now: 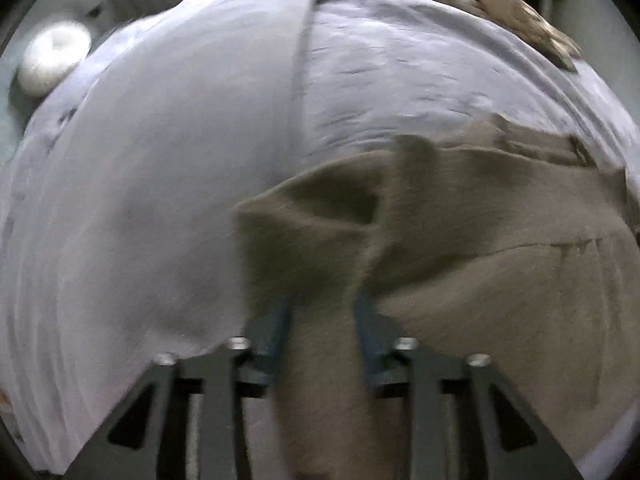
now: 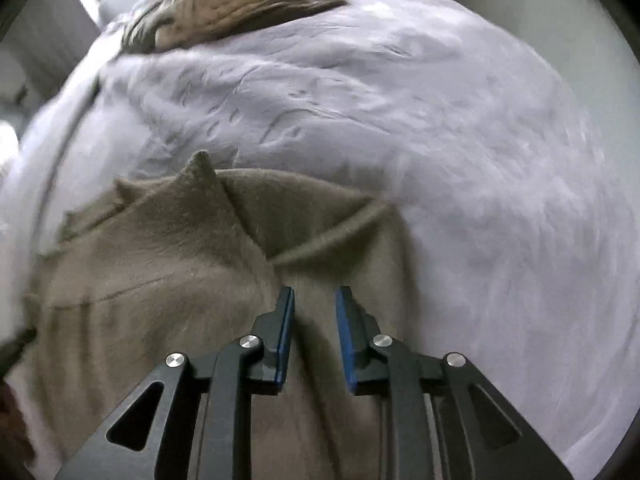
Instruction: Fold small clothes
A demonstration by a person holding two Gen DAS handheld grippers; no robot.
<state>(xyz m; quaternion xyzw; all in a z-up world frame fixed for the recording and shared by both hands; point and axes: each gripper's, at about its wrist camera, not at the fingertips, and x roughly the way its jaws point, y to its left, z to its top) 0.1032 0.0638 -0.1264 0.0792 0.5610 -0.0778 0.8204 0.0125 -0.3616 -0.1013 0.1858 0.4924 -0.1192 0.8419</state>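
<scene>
Left tongs (image 1: 323,300) tips buried under brown garment (image 1: 460,240); white round object (image 1: 54,60) blurred.

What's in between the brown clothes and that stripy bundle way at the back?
Only wrinkled pale lavender bedsheet lies between the brown garment and the stripy bundle, shown in the right wrist view.
</scene>
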